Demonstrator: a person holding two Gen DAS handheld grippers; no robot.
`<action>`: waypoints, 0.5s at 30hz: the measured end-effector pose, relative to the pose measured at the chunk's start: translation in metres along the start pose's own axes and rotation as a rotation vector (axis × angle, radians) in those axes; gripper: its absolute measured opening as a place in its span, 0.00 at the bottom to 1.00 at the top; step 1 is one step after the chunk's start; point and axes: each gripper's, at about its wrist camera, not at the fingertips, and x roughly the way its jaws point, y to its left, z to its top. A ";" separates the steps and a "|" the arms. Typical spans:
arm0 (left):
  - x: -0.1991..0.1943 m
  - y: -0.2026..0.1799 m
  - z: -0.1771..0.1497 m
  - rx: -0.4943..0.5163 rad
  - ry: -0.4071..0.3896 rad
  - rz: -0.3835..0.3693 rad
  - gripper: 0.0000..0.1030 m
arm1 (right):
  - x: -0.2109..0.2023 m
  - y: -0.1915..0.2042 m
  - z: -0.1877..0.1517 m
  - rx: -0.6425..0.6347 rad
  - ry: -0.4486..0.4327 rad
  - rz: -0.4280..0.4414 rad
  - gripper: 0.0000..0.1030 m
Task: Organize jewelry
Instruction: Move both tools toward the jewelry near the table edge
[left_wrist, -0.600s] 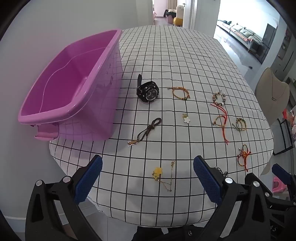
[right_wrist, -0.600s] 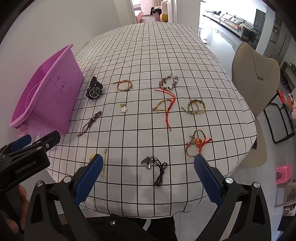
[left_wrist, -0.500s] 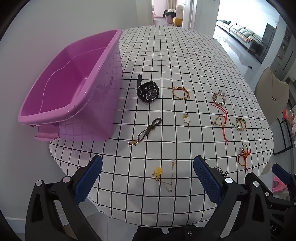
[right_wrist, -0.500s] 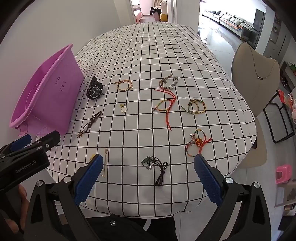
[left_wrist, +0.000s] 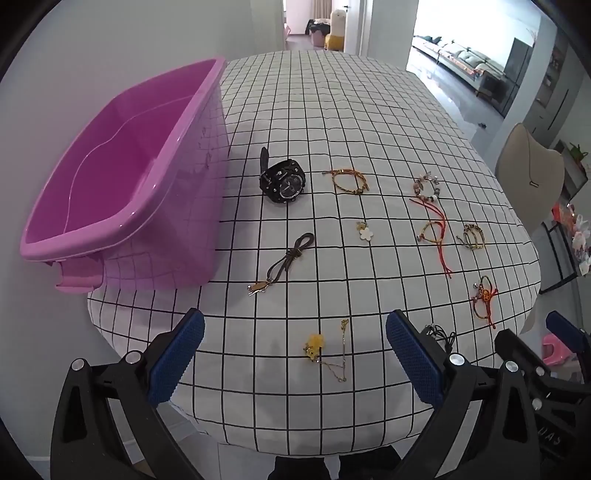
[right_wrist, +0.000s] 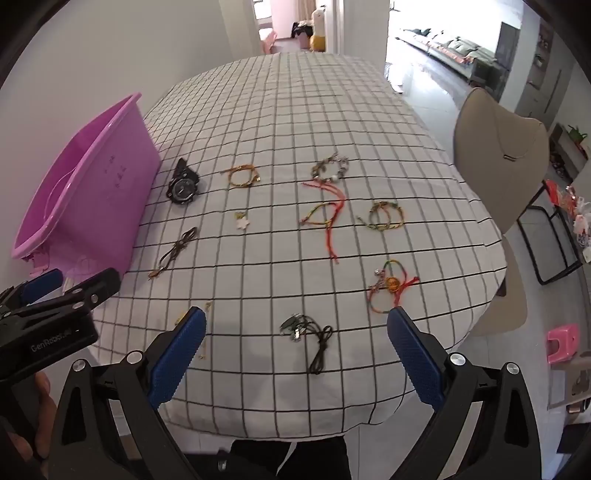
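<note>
At the far left stands our pink plastic bin (left_wrist: 122, 206), open and with nothing in it, presumably where the jewelry is meant to go. Just right of the bin lie the black wristwatch (left_wrist: 282, 181) and, nearer us, the brown cord necklace (left_wrist: 284, 264). Further right of the bin come the gold braided bracelet (left_wrist: 349, 181), the white flower charm (left_wrist: 365, 232), the beaded bracelet (left_wrist: 426, 188) and the red string bracelet (left_wrist: 434, 230), all spread apart on the checked tablecloth (left_wrist: 332, 110), likely so each can be picked singly. Our left gripper (left_wrist: 293, 363) hangs wide open and empty over the yellow-charm chain (left_wrist: 327, 350). Our right gripper (right_wrist: 295, 363) is equally wide and empty above the black cord necklace (right_wrist: 306, 334).
</note>
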 end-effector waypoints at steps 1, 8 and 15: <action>0.002 0.000 -0.002 0.000 -0.004 -0.001 0.94 | 0.001 -0.002 -0.002 0.010 -0.009 0.000 0.91; 0.020 -0.002 -0.030 0.007 -0.001 0.016 0.94 | 0.019 -0.017 -0.035 0.000 -0.014 -0.004 0.91; 0.043 -0.008 -0.067 -0.025 -0.024 0.037 0.94 | 0.049 -0.030 -0.072 -0.055 -0.019 0.027 0.91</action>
